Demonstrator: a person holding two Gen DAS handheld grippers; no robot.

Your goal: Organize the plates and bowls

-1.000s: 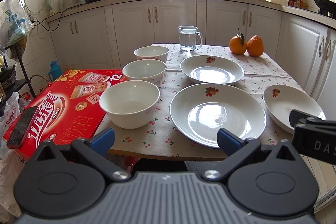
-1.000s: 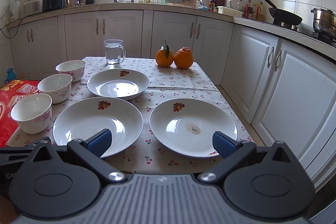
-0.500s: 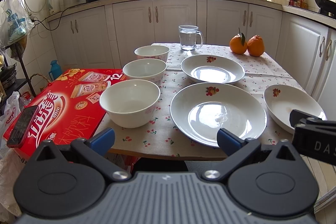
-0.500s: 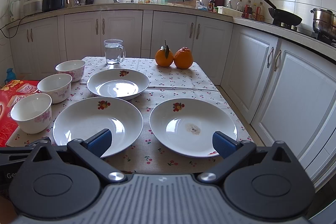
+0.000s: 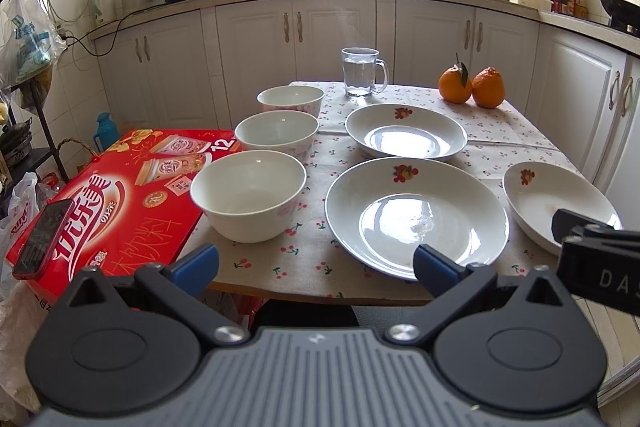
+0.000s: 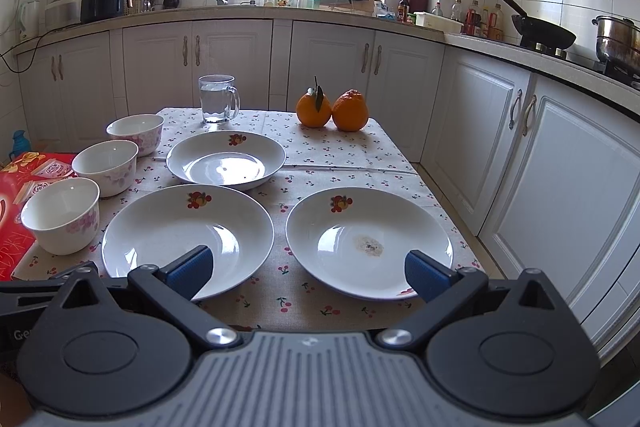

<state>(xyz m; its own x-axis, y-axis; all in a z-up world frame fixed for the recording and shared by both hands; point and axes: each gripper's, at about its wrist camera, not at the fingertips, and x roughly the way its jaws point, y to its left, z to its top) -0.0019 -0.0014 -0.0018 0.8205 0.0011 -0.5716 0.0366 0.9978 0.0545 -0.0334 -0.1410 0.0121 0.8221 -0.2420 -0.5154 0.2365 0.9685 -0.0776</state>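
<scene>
Kitchen table (image 6: 360,151) with three plates, three bowls, both claws wide apart.

The red carton (image 5: 120,199) beside the tabletop (image 5: 304,259) carries large white Chinese brand characters on its top face, reading roughly "优乐美", with smaller characters beside them too small to read. Larger pale gold characters run along its near edge; they cannot be made out with certainty. A white "12" stands at the carton's far corner, next to printed pictures of cups.

In the left wrist view, the black body of the right claw (image 5: 600,263) shows the white letters "DAS", cut off at the frame edge. In the right wrist view, the black part at the left edge (image 6: 20,331) shows "Ge", also cut off.
</scene>
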